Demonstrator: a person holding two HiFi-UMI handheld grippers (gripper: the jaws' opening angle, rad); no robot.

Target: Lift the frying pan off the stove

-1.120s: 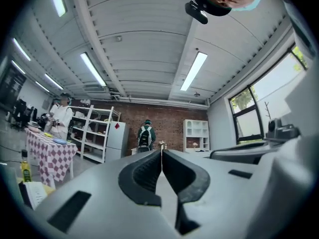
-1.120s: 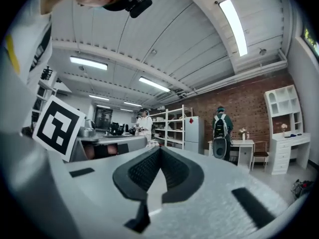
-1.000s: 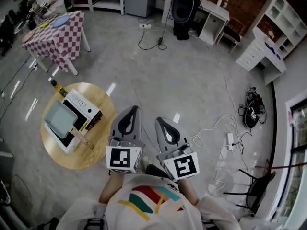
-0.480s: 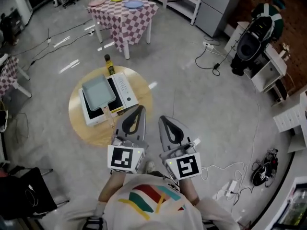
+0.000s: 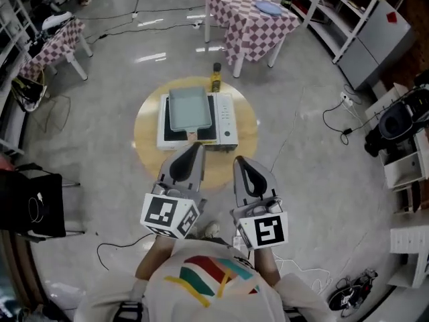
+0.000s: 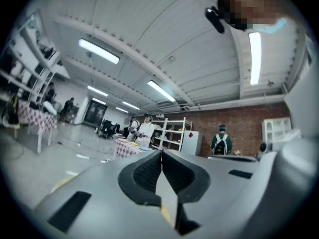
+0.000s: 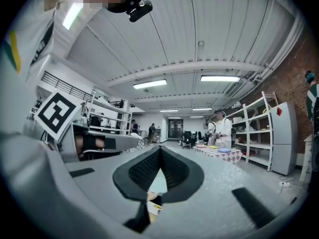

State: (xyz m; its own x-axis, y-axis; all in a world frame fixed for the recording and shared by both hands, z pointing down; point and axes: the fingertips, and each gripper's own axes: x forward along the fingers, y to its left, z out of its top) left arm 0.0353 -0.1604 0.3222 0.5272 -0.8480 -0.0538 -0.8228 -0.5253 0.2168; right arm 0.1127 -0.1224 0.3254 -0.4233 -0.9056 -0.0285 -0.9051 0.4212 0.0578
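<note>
A rectangular grey-blue frying pan (image 5: 188, 107) sits on a white stove (image 5: 225, 119) on a round wooden table (image 5: 146, 129). Its wooden handle (image 5: 192, 136) points toward me. My left gripper (image 5: 196, 149) hangs just short of the handle's end, above the table's near edge, jaws shut and empty. My right gripper (image 5: 238, 161) is beside it to the right, also shut on nothing. In the left gripper view the left gripper (image 6: 161, 153) shows its pads meeting, and in the right gripper view the right gripper (image 7: 159, 149) does the same, with a sliver of the pan (image 7: 157, 180) below the tips.
A yellow bottle (image 5: 216, 78) stands on the table's far edge behind the stove. A checkered table (image 5: 253, 20) with plates is beyond, another (image 5: 53, 40) at far left. A black chair (image 5: 32, 210) stands left, cables (image 5: 335, 116) lie on the floor at right.
The view has swung so the round table with the stove and pan now lies straight ahead of both grippers, closer than before. Both grippers stay shut, side by side.
</note>
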